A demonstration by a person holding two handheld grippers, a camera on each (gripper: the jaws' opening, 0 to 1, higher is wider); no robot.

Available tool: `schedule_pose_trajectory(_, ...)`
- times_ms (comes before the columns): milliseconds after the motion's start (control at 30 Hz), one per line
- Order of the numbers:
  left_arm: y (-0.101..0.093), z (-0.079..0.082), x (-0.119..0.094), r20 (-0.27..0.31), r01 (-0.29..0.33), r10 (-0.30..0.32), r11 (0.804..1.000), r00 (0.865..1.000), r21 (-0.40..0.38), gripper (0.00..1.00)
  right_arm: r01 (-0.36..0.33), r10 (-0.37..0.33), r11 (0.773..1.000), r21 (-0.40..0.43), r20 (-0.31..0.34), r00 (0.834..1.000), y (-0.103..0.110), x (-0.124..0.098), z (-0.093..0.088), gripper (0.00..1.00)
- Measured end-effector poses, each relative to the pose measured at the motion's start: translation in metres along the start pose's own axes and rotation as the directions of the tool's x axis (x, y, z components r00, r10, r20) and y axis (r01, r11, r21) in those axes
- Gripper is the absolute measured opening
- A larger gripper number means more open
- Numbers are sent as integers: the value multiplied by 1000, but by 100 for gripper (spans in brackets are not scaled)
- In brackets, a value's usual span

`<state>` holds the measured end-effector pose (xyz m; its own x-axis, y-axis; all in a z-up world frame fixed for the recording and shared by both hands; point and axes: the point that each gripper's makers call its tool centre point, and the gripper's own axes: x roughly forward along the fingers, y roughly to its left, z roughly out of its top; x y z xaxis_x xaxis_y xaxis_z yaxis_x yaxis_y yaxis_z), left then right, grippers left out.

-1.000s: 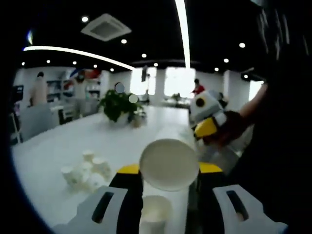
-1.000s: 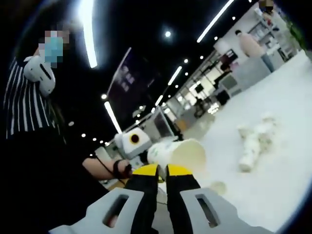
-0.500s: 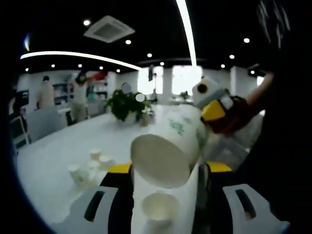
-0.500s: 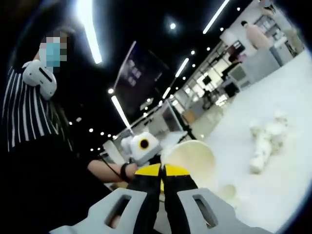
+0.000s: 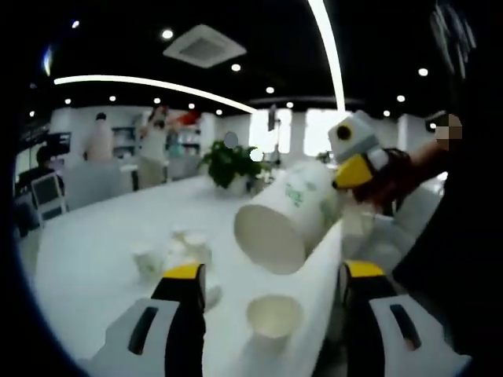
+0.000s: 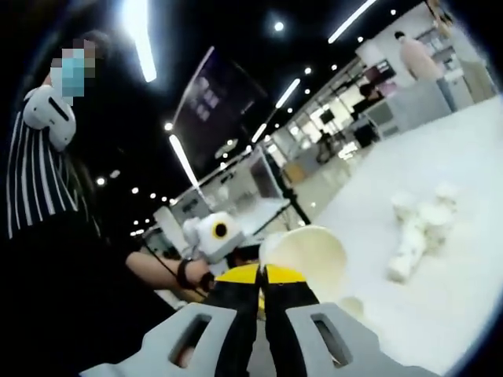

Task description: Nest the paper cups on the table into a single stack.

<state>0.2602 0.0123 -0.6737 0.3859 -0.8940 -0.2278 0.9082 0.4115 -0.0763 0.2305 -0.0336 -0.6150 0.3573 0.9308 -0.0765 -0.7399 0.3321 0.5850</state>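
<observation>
**Q:** How far into the cup stacking are you? What's each gripper doing?

**Me:** Early days, I'd say. Nearest first: my left gripper point(image 5: 267, 284) has its jaws spread wide apart with nothing between them. Just past them a single paper cup point(image 5: 274, 316) stands mouth-up on the white table point(image 5: 94, 236), close to the near edge. Above that, hanging in the air, is the printed paper cup point(image 5: 292, 225) tipped on its side, mouth facing the left camera, green print on its wall. My right gripper point(image 5: 363, 166) has it pinched by the rim, coming in from the right. Further out toward the middle of the table sits the loose cluster of cups point(image 5: 171, 253), some tipped over, not nested as far as I can tell. Beyond that, a potted plant point(image 5: 232, 164) toward the far end.

**Q:** So what's left?

**Me:** Pretty much everything, judging from this. The held cup still has to go into or over the lone one, and then the whole cluster needs collecting.

**Q:** Do the two views differ much?

**Me:** Yeah. In the right gripper view my right gripper point(image 6: 262, 276) has its jaws closed together on the cup's rim point(image 6: 305, 255), which the left view can't confirm that clearly. It also shows the cluster point(image 6: 415, 230) from the side. The left view is the one that shows the cup's print and the plant.
</observation>
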Motion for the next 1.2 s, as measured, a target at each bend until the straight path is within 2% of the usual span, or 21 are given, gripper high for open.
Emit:
schedule_pose_trajectory(133, 8, -6, -10, -15, -37, 37, 999, 999, -2, 71, 15, -15, 1000, -3, -12, 1000, -4, 0, 1, 0)
schedule_pose_trajectory(333, 19, -4, -25, -10, -88, 88, 996, 996, 3, 73, 9, -9, 1000, -14, -44, 999, -5, 2, 2, 0)
schedule_pose_trajectory(433, 26, -11, -29, -35, -120, 121, 993, 992, 14, 78, 26, -34, 997, -77, -96, 995, -10, 0, 3, 0)
schedule_pose_trajectory(533, 35, -13, -32, -46, -167, 166, 986, 985, -11, 87, 62, -83, 987, -145, -145, 986, -20, -2, 3, 0)
schedule_pose_trajectory(667, 40, -16, -33, -47, -187, 186, 982, 981, -26, 90, 65, -123, 967, -245, -231, 965, -25, -2, -3, 0)
schedule_pose_trajectory(700, 41, -18, -34, -50, -194, 193, 981, 980, -26, 91, 57, -137, 956, -288, -266, 954, -26, -1, -6, 0)
schedule_pose_trajectory(833, 41, -23, -36, -55, -204, 202, 978, 978, -38, 96, 47, -161, 937, -347, -306, 938, -27, 2, -8, 0)
schedule_pose_trajectory(967, 42, -23, -39, -45, -220, 218, 975, 975, -28, 99, 62, -181, 936, -347, -322, 930, -30, 7, -10, 0)
schedule_pose_trajectory(1033, 42, -24, -40, -48, -224, 222, 974, 974, -27, 99, 65, -200, 928, -367, -341, 918, -33, 9, -14, 0)
schedule_pose_trajectory(1133, 43, -25, -41, -52, -229, 228, 973, 972, -16, 99, 58, -235, 911, -409, -398, 887, -33, 12, -20, 0)
schedule_pose_trajectory(1200, 43, -25, -43, -47, -232, 231, 972, 972, -23, 99, 28, -260, 888, -459, -450, 854, -33, 13, -26, 0)
